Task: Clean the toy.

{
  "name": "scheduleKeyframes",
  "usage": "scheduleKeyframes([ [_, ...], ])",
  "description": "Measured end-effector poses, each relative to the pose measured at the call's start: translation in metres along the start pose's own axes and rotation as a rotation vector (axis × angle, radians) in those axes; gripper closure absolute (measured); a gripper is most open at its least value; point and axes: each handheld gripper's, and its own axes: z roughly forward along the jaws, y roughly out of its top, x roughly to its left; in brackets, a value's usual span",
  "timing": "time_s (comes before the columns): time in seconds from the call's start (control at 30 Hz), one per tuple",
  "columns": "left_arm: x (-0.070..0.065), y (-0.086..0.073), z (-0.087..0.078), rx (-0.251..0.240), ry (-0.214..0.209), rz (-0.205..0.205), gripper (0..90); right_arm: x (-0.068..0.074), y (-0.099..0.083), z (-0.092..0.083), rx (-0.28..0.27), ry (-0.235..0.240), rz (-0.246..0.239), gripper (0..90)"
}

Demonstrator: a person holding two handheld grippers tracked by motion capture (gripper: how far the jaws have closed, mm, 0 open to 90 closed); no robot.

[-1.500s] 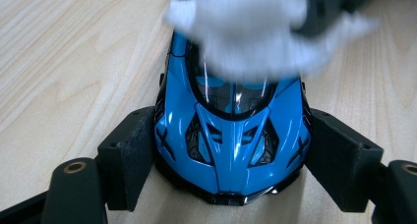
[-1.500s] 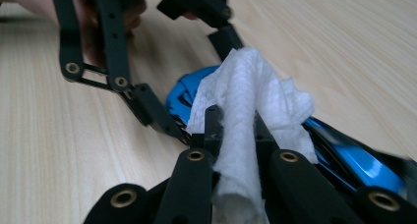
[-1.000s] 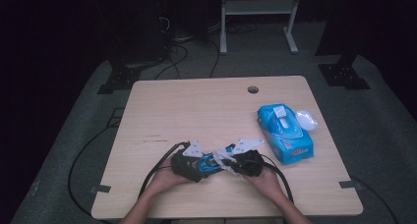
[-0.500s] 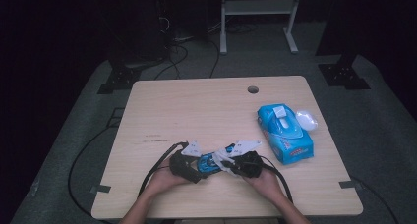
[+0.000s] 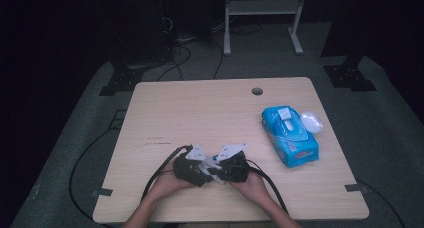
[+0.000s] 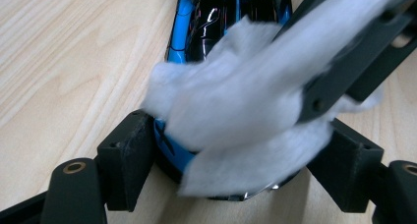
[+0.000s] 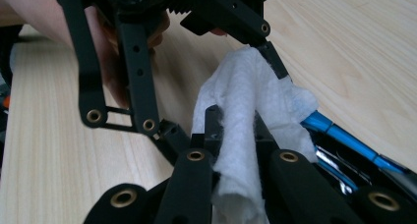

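My left gripper [image 6: 236,180] clamps the glossy blue-and-black toy car [image 6: 226,13] between its jaws at the light wooden table's [image 5: 200,113] near edge. My right gripper [image 7: 231,150] is pinched on a crumpled white wipe [image 7: 246,101], pressed on the car.

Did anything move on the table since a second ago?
Hardly anything. The two grippers, left and right, stay close together at the near edge of the table, maybe a touch nearer each other. The left one still holds the blue and black toy, and the right one still pinches the white wipe on it. The blue wipes pack has not moved.
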Motion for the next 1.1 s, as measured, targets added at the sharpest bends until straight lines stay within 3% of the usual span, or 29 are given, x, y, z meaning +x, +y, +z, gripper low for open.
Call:
scheduleKeyframes([
  [0.07,0.000,-0.001,0.000,-0.005,0.001,0.000,23.7,-0.004,0.002,0.000,0.004,0.016,0.011,83.4],
  [0.17,0.000,0.000,0.000,-0.006,0.000,-0.002,23.7,-0.006,0.000,-0.011,0.015,-0.033,-0.007,83.4],
  [0.27,-0.001,0.001,0.001,-0.007,0.006,-0.007,23.7,-0.010,-0.001,-0.017,0.020,-0.049,-0.006,83.6],
  [0.43,-0.003,0.002,0.002,-0.005,0.018,-0.013,23.8,-0.003,0.004,-0.002,0.032,-0.018,-0.010,83.7],
  [0.47,-0.003,0.000,0.000,-0.003,0.018,-0.012,23.8,0.002,0.008,0.008,0.033,-0.003,-0.015,83.6],
  [0.53,-0.002,-0.001,0.000,-0.014,0.010,-0.023,23.8,-0.001,0.012,0.011,0.039,0.012,-0.009,83.6],
  [0.67,-0.002,0.000,0.001,-0.015,0.009,-0.026,23.8,-0.011,0.013,0.002,0.031,-0.049,0.014,83.8],
  [0.73,-0.003,0.001,0.002,-0.015,0.011,-0.027,23.8,-0.015,0.013,0.001,0.031,-0.049,0.047,84.1],
  [0.9,-0.002,0.000,0.000,-0.008,0.011,-0.028,23.8,-0.005,0.021,0.018,0.051,-0.039,0.028,84.0],
  [1.03,-0.003,0.000,0.001,-0.012,0.015,-0.032,23.7,-0.011,0.022,0.016,0.056,-0.060,0.039,84.0],
  [1.1,-0.003,0.000,0.001,-0.015,0.015,-0.031,23.7,-0.023,0.022,0.006,0.054,-0.118,0.068,84.0],
])
